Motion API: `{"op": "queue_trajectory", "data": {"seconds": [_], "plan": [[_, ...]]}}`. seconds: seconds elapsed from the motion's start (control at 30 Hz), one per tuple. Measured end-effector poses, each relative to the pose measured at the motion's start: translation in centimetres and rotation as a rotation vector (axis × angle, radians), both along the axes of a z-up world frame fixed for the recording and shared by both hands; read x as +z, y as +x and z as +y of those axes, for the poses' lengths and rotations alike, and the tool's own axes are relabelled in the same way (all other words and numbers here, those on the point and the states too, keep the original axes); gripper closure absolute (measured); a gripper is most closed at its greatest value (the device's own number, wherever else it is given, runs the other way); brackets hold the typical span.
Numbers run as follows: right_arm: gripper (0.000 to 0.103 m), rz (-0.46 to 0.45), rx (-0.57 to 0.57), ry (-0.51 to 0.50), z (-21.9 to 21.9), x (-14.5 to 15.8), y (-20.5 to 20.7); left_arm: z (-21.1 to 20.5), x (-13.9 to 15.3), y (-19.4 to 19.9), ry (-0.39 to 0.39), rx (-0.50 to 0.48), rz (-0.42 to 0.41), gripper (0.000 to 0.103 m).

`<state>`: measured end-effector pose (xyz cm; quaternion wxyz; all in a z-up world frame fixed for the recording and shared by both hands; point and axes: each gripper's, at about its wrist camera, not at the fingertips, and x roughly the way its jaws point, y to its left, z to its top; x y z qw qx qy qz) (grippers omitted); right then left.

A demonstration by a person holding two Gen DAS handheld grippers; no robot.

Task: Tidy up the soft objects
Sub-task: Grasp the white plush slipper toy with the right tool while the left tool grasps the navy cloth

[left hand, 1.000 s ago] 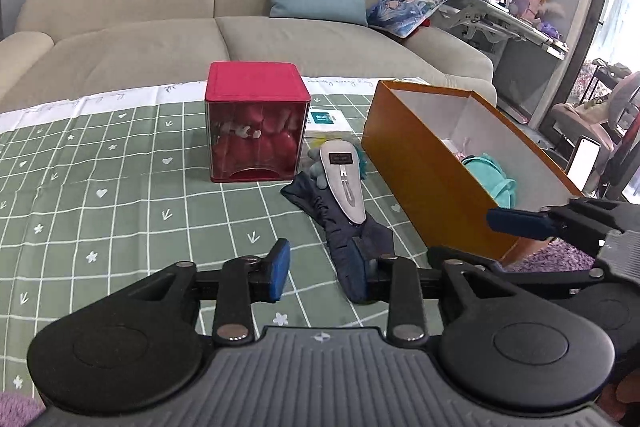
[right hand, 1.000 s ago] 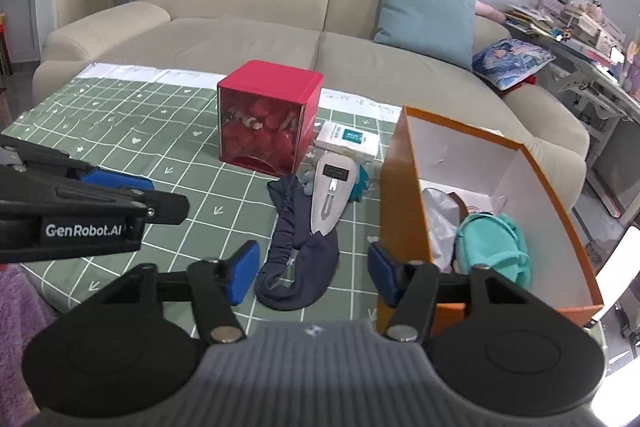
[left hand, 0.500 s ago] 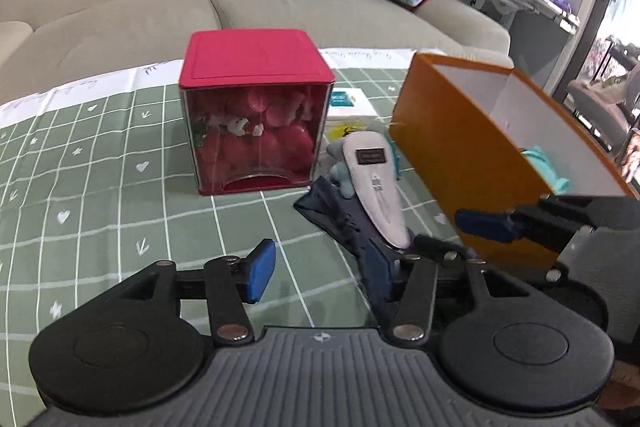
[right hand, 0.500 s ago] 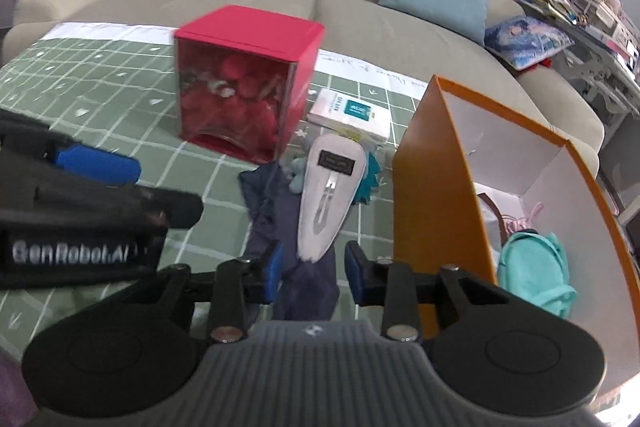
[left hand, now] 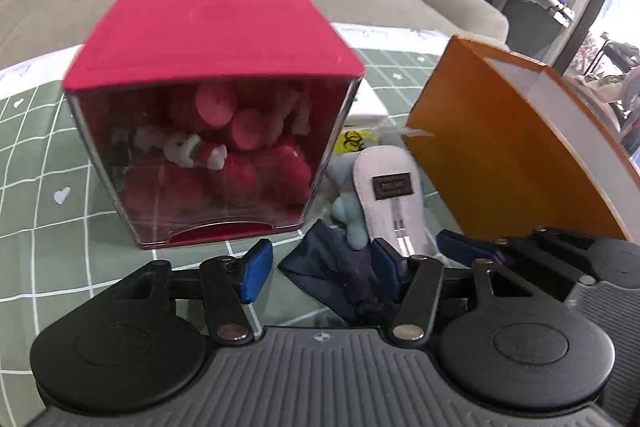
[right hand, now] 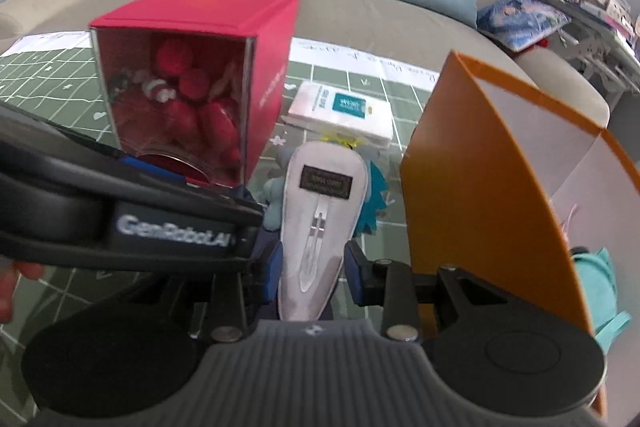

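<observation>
A white zip pouch (right hand: 320, 227) lies on a dark navy cloth (left hand: 332, 271), between a red box (left hand: 212, 119) of red plush toys and an open orange box (right hand: 480, 187). My right gripper (right hand: 314, 275) is low over the pile with its blue pads against both sides of the pouch's near end. My left gripper (left hand: 320, 273) stands open beside it. The navy cloth's corner lies between its pads, and the left pad is clear of the cloth. One right finger (left hand: 460, 251) shows at the right of the left wrist view.
A small grey-blue plush (right hand: 274, 195), a teal felt piece (right hand: 374, 195) and a tissue pack (right hand: 344, 111) lie behind the pouch. A teal bag (right hand: 600, 287) sits inside the orange box. A green checked cloth (left hand: 48, 187) covers the table, with a sofa beyond.
Both grippers have come forward and down to the pile. The right jaws have narrowed onto the white pouch. The left jaws stand wider than a second ago.
</observation>
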<state>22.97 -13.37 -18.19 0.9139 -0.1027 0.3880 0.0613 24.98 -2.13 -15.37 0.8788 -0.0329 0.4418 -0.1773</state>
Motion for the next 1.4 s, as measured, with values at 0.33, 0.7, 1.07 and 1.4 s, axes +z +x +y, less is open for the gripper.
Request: {"op": "queue_trajectory", "data": {"seconds": [0.33, 0.7, 1.07, 1.4], "plan": [[0.053, -0.002, -0.026, 0.036, -0.3, -1.0, 1.2, -0.1, -0.9, -0.5, 0.052, 0.006, -0.037, 0.096], [0.084, 0.004, 0.011, 0.099, -0.2, 0.1, 0.6, 2.8, 0.7, -3.6, 0.066, 0.115, -0.054, 0.097], [0.083, 0.033, 0.083, 0.121, 0.4, 4.3, -5.2, 7.9, 6.6, -8.6, 0.061, 0.282, -0.138, 0.097], [0.083, 0.174, 0.142, 0.11, 0.6, 3.4, -9.3, 7.0, 5.4, -12.4, -0.054, 0.24, -0.012, 0.096]]}}
